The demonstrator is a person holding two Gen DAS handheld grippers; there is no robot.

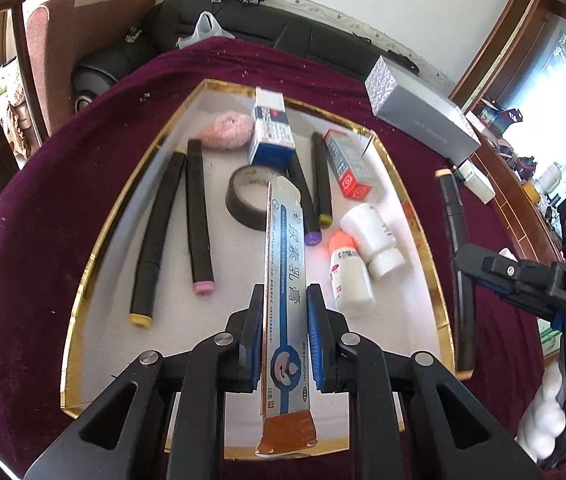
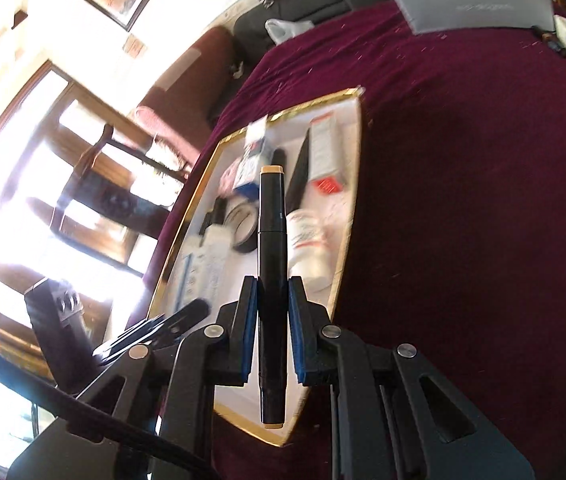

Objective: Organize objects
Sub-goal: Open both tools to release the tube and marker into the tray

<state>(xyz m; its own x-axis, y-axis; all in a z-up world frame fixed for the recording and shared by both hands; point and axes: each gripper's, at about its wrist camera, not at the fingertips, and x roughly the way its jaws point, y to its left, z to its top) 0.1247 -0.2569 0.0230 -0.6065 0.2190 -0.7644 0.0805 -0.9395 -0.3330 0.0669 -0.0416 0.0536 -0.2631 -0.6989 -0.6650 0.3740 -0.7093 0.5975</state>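
Most of the sorting looks done already: the gold-rimmed tray [image 1: 83, 280] on the counter [image 1: 43, 200] holds markers, a tape roll [image 1: 245, 196], small boxes, a pink puff [image 1: 227, 130] and two white bottles [image 1: 367, 248]. Left tongs [image 1: 285, 332] are clamped tight on a long ointment box [image 1: 285, 280], hanging over the tray's near end. Right tongs [image 2: 269, 332] are pinched on a black marker [image 2: 270, 280], over the tray's near right edge. So I'd guess these two are about the last bits, though a grey box [image 1: 423, 120] and another marker [image 1: 457, 240] sit outside the tray. Free room is in the near half; the raised rim is the thing to clear.
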